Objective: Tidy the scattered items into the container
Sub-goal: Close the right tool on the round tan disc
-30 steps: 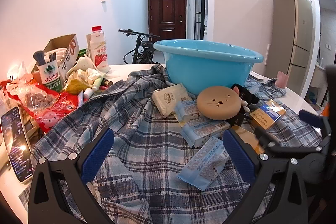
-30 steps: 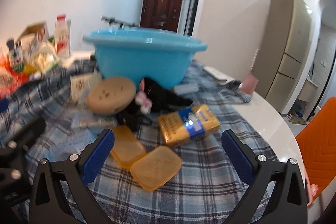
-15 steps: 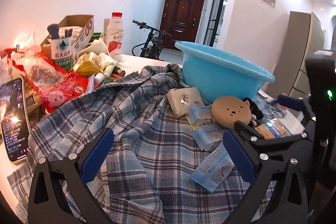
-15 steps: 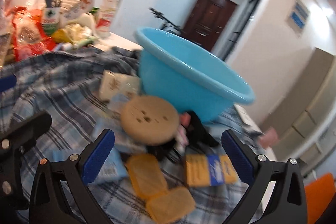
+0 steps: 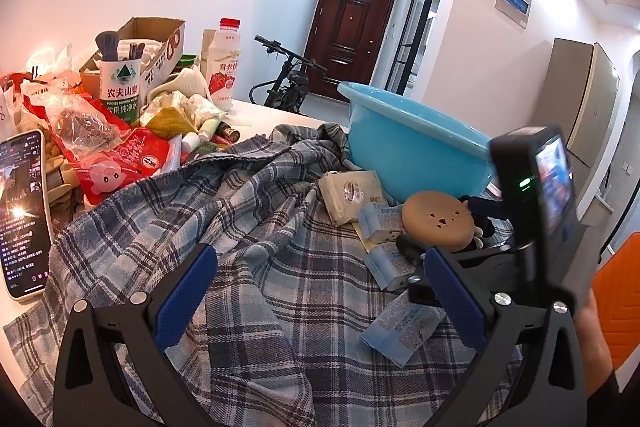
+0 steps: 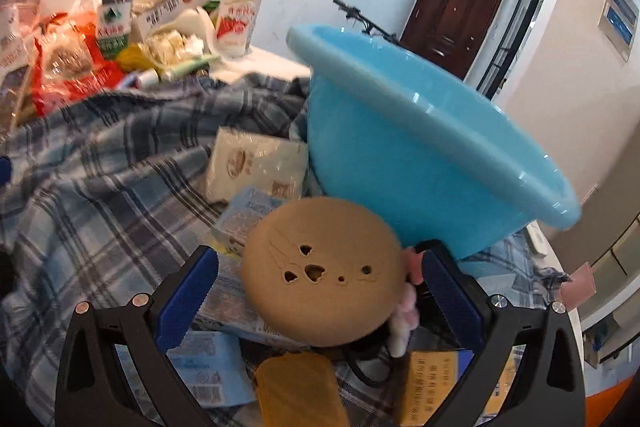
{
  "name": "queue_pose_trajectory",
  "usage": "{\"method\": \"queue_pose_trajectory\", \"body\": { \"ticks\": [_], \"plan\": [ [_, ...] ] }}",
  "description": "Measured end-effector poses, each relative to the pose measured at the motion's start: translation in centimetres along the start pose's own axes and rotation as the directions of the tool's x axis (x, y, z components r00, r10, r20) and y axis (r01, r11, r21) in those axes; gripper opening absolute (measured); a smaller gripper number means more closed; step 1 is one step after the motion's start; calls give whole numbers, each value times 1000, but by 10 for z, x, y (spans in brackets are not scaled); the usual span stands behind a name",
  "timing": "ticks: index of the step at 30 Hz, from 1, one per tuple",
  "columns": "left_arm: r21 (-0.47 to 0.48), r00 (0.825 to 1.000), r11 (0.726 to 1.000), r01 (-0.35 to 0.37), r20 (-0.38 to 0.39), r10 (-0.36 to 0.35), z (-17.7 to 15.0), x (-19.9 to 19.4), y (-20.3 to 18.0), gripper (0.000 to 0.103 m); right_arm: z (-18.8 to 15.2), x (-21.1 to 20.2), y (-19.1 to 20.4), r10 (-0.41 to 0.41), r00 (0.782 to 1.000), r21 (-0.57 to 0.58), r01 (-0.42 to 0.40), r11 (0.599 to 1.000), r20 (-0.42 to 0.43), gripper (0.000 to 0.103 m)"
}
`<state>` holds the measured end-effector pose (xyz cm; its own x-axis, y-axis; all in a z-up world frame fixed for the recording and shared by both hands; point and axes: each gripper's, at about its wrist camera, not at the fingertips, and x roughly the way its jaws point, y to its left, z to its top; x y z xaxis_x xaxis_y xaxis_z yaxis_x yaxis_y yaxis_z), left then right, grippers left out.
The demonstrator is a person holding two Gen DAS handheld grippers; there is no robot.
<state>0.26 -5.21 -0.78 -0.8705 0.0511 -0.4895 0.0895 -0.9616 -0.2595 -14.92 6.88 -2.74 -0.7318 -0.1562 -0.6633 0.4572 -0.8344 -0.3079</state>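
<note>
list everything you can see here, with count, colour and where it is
basin: 1, light blue, on the plaid cloth at the back
plaid cloth: 1, blue-grey, spread over the table
round cat-face case: 1, tan, in front of the basin, between the right fingers
tissue packs: at least 3, pale blue, around the case
wipes pack: 1, cream, left of the basin
flat lidded boxes: at least 1, amber, near edge
yellow-blue packet: 1, beside the amber box
milk bottle: 1, white, red cap, back left
cardboard box: 1, brown, back left
phone: 1, lit, far left
left gripper: open, empty
right gripper: open, straddling the case
</note>
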Motion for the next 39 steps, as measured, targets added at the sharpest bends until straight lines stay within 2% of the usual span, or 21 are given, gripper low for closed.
{"method": "queue_pose_trajectory", "body": {
  "ticks": [2,9,10,12,21,28,32,35,39],
  "plan": [
    [-5,1000,1000,1,-5,-1,0,0,1,103,-1,4,1,-20,1000,-3,20,1000,-2,103],
    [-7,1000,1000,10,-17,-10,0,3,2,103,-4,9,-12,-15,1000,65,17,998,-28,103],
    [-7,1000,1000,13,-18,-13,0,3,2,103,-4,7,-13,-11,1000,70,13,997,-23,101],
    [-9,1000,1000,16,-22,-16,0,4,3,103,-4,5,-13,1,1000,81,-1,997,-9,85],
    [-15,999,1000,11,-37,-11,0,7,4,103,-5,-4,-20,41,999,130,-44,991,21,81],
    [1,999,1000,-1,-38,1,-1,8,1,103,-5,-14,-14,-65,998,98,63,993,19,81],
    [19,999,1000,-15,-35,15,-1,7,-2,103,-4,-26,-14,-79,996,101,74,992,44,81],
    [56,999,998,-32,-36,34,-1,8,-9,103,-3,-34,-12,-117,992,98,112,989,51,81],
    [106,998,993,-43,-35,47,-3,9,-19,103,-7,-46,-15,-125,990,123,117,985,58,81]
  ]
}}
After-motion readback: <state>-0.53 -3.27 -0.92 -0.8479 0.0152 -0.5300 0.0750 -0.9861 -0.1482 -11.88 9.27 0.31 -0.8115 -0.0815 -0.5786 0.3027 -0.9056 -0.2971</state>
